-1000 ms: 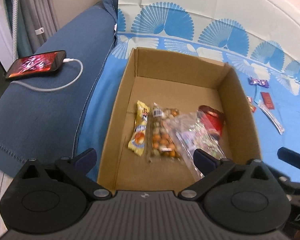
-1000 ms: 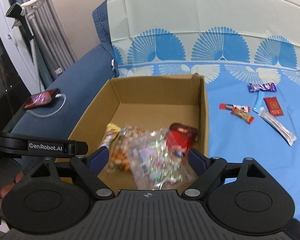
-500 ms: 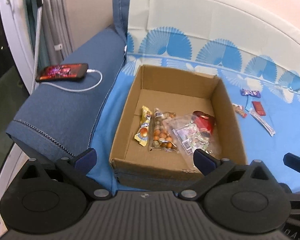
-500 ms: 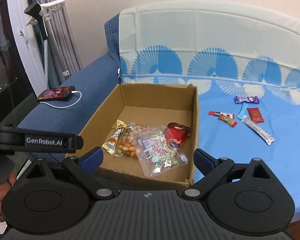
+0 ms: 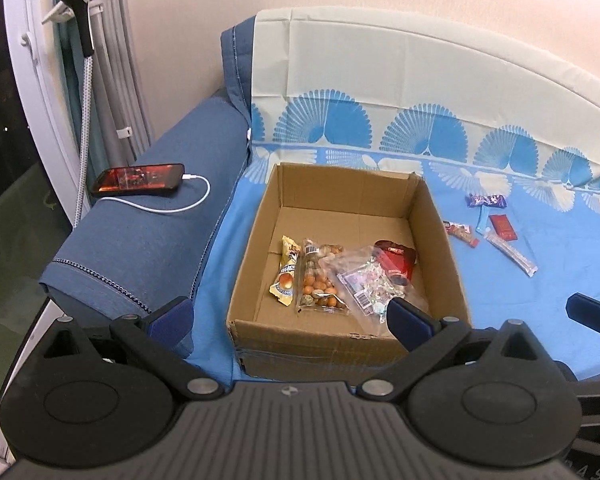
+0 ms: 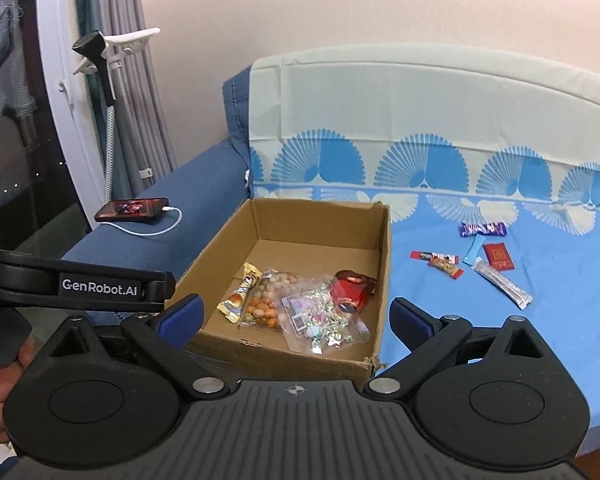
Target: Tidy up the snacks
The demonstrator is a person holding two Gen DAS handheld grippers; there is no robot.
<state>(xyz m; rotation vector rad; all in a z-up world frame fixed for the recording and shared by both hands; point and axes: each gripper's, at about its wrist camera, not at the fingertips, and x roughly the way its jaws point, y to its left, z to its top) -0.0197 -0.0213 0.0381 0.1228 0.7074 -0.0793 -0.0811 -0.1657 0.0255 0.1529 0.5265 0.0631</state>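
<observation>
An open cardboard box [image 5: 440, 240] [image 6: 382, 272] sits on the blue sofa cloth. Inside lie a yellow snack bar [image 5: 286, 276], a bag of nuts [image 5: 320, 280], a clear candy bag [image 5: 364, 280] [image 6: 324, 316] and a red packet [image 5: 396, 260] [image 6: 352, 290]. Several small snacks lie on the cloth right of the box: a purple bar [image 6: 483, 229], a red packet [image 6: 498, 256], a silver stick [image 6: 502, 284]. My left gripper [image 5: 290, 314] and right gripper [image 6: 296, 318] are both open and empty, held back from the box's near side.
A phone [image 5: 138, 174] on a white charging cable [image 5: 180, 204] lies on the blue armrest at left. A lamp stand [image 5: 84, 80] and curtains are at far left. The sofa back [image 5: 420, 80] with a fan-pattern cloth rises behind the box.
Both grippers have pulled back and up from the box, so it looks smaller and farther. The snacks in the box have not moved.
</observation>
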